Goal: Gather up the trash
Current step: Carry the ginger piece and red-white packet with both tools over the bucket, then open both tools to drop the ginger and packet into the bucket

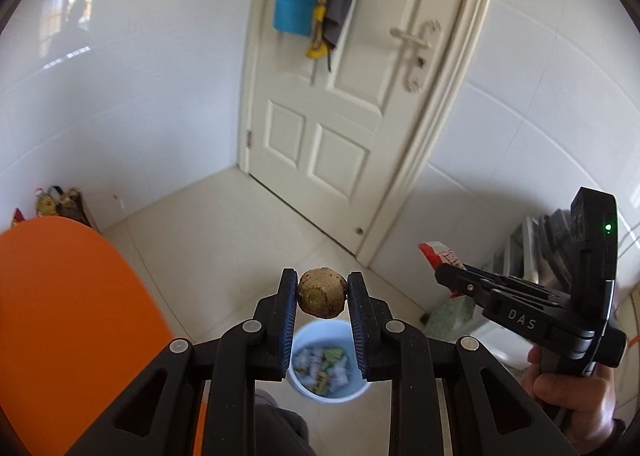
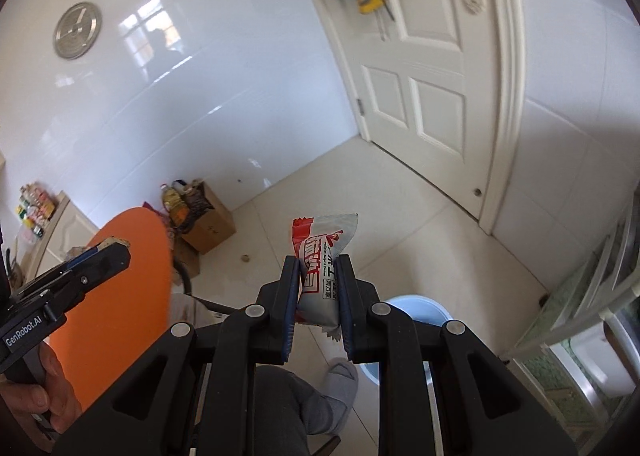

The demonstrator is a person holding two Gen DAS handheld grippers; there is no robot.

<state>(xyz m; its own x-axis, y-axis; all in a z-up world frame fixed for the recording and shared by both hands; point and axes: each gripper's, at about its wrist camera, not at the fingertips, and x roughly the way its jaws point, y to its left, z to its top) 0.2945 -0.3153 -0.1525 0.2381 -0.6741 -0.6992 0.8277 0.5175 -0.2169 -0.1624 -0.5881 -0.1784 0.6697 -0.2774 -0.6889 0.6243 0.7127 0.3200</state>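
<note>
My left gripper (image 1: 322, 288) is shut on a round brown lump of trash (image 1: 322, 294) and holds it right above a light blue bin (image 1: 304, 388) on the floor. The bin holds several wrappers and scraps. My right gripper (image 2: 319, 268) is shut on a red and white snack wrapper (image 2: 324, 256); the bin (image 2: 424, 310) shows below and to its right. The right gripper (image 1: 448, 274) with the wrapper (image 1: 438, 252) shows at the right in the left wrist view. The left gripper (image 2: 116, 246) shows at the left in the right wrist view.
An orange round table (image 1: 60, 316) is at the left. A cardboard box (image 2: 210, 222) with bottles stands by the white wall. A shut white door (image 1: 340, 104) with hanging clothes is ahead. A rack (image 2: 588, 308) stands at the right. My leg and grey slipper (image 2: 340, 384) are below.
</note>
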